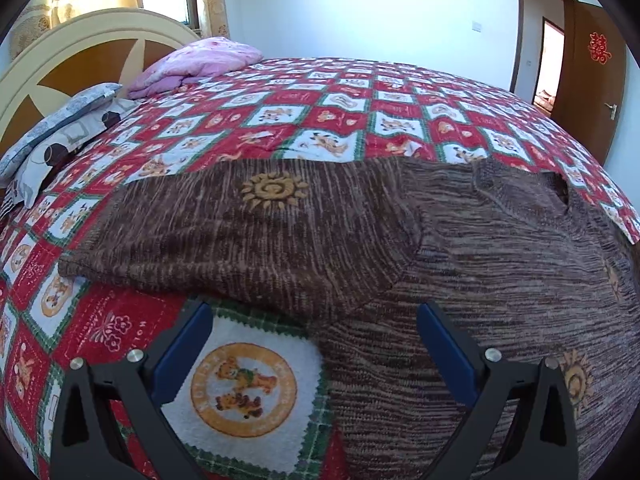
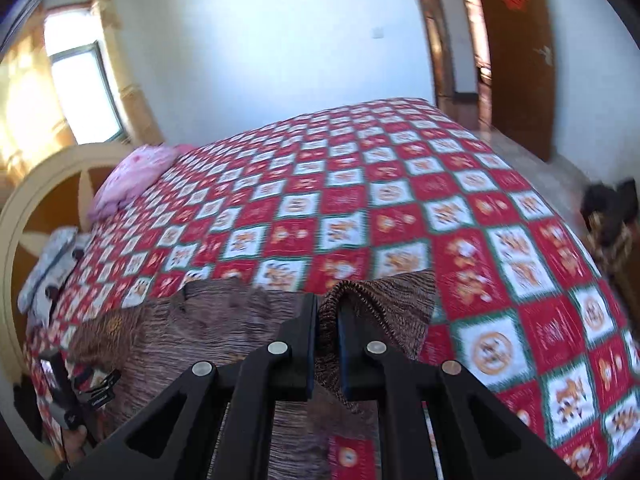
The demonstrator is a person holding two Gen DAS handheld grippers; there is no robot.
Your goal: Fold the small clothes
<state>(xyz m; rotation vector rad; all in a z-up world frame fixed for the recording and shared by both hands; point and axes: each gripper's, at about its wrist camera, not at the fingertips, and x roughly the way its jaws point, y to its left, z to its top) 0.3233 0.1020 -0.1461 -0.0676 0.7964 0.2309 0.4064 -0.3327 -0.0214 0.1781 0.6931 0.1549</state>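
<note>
**Right claw clamped on sweater sleeve, left claw wide apart**

The right gripper has its jaws pressed together on a fold of the brown knit sweater, apparently a sleeve end, which bunches up between the blue pads and rises off the bed. The right wrist view is blurred, so finer detail of the pinched cloth is unclear.

The left gripper stands with its jaws wide apart, holding nothing; it hovers over the near edge of the sweater, where the body meets the outstretched sleeve.

The sweater lies spread on the red-and-white patchwork bedspread, its collar toward the right of the left wrist view. Beyond it, a pink quilt and a grey patterned pillow sit by the headboard. A wooden door stands open at the far right.
</note>
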